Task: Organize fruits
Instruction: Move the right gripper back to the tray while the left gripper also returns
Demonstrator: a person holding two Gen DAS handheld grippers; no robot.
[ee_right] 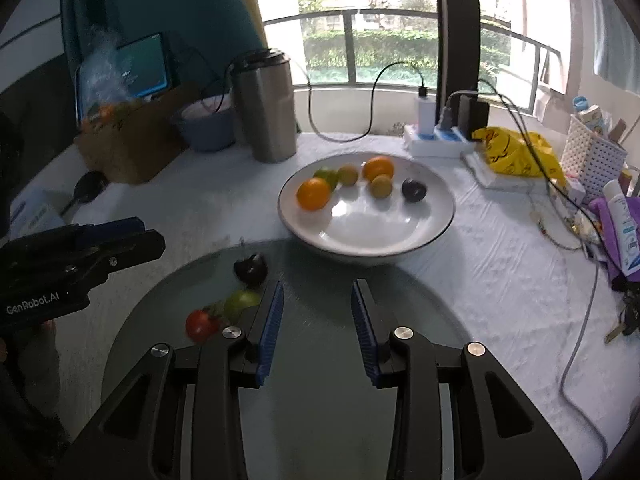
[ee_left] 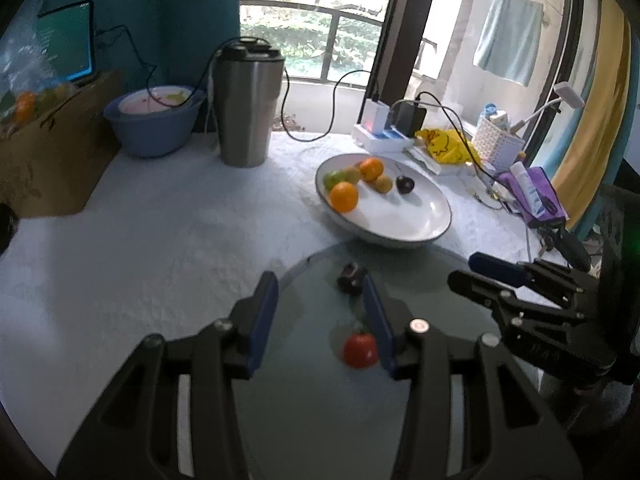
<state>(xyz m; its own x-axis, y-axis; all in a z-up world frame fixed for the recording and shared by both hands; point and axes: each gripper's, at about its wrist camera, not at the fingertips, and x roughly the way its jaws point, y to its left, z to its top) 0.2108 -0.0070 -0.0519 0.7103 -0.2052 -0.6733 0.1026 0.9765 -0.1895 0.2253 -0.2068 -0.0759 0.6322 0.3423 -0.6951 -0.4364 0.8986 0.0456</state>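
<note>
A round glass plate (ee_left: 420, 280) (ee_right: 420, 300) lies at the table's near edge. It holds a red tomato (ee_left: 360, 350) (ee_right: 201, 325), a green fruit (ee_right: 242, 300) and a dark plum (ee_left: 351, 278) (ee_right: 250, 268). Behind it stands a white bowl (ee_left: 400, 216) (ee_right: 360, 228) with two oranges (ee_right: 313, 194), a green fruit, two yellowish fruits and another dark plum (ee_right: 414, 190). My left gripper (ee_left: 316, 284) hovers open over the plate, the tomato just inside its right finger and untouched. My right gripper (ee_right: 318, 286) is open over bare glass, right of the fruits.
A steel tumbler (ee_left: 246, 104) (ee_right: 266, 108), a blue basin (ee_left: 152, 120) and a cardboard box (ee_left: 52, 148) stand at the back left. Chargers, cables, a yellow bag (ee_right: 516, 152), a white basket (ee_right: 592, 156) and bottles crowd the right side. White cloth covers the table.
</note>
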